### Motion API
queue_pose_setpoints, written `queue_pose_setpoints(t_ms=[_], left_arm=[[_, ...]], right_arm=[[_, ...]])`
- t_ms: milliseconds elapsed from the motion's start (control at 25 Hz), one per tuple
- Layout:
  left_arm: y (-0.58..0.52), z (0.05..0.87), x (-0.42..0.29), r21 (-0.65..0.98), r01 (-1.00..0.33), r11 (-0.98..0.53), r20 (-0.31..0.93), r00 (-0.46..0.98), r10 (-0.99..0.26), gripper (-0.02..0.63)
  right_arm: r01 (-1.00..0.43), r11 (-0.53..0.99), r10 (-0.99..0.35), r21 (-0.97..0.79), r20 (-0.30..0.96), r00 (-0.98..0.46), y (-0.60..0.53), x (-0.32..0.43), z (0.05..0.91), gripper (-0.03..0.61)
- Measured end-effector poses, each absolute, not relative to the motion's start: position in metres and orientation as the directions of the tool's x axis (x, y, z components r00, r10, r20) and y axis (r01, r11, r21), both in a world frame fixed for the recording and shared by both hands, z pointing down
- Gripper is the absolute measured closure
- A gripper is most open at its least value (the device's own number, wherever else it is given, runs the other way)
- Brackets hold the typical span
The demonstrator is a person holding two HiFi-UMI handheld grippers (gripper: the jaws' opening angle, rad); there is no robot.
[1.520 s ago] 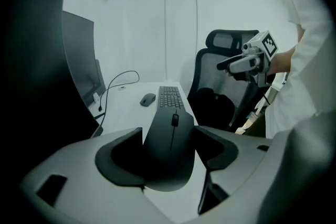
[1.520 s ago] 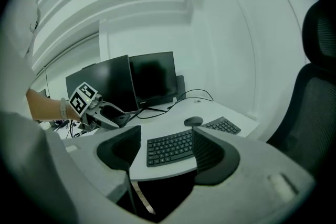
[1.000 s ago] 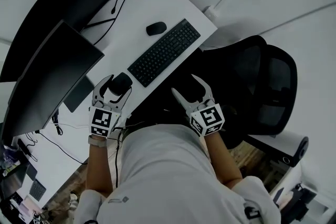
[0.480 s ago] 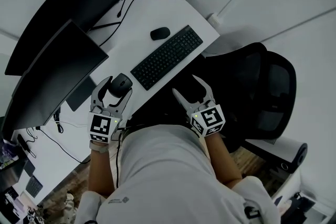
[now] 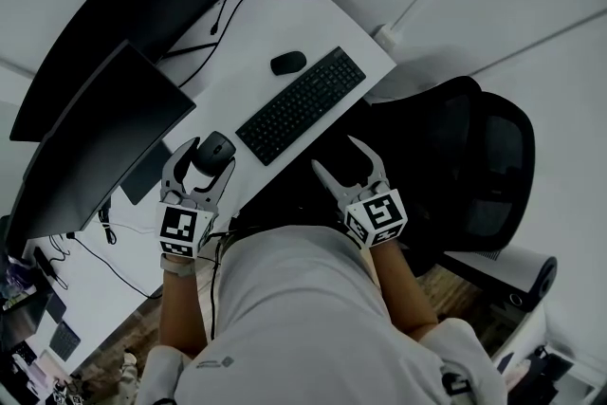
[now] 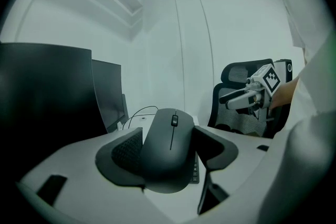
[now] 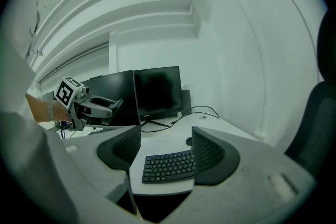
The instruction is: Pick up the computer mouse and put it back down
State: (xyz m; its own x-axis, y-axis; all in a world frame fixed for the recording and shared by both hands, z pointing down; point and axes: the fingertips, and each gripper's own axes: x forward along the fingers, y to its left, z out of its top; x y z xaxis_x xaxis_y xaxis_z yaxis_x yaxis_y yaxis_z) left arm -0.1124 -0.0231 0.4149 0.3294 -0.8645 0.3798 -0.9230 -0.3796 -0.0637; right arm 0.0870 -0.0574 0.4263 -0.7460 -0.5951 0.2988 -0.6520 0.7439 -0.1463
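left claw (image 5: 209, 156) is clamped on the computer mouse (image 5: 216, 147) in the head view, over the counter (image 5: 237, 62) edge just left of the keyboard (image 5: 302, 104). over the last second it only drifted a little, mouse riding along. right claw (image 5: 335, 153) hangs off the counter. left gripper view: pads hug both mouse flanks, keyboard visible beneath, so probably lifted. right gripper view: jaws spread, nothing held. pick looks done, set-down remains.

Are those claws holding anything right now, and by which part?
The left gripper holds the computer mouse by its two long sides, one jaw on each. The right gripper is open and empty.
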Motion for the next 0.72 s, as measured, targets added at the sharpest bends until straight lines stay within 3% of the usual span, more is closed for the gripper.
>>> queue_pose_setpoints(t_ms=[720], left_arm=[[-0.06,0.484,-0.137,-0.004,-0.917,-0.399,0.519,0.339,-0.785,0.314]], right_arm=[[-0.745,0.649,-0.661,-0.153,0.372,-0.652,-0.057,0.106,0.445,0.279]])
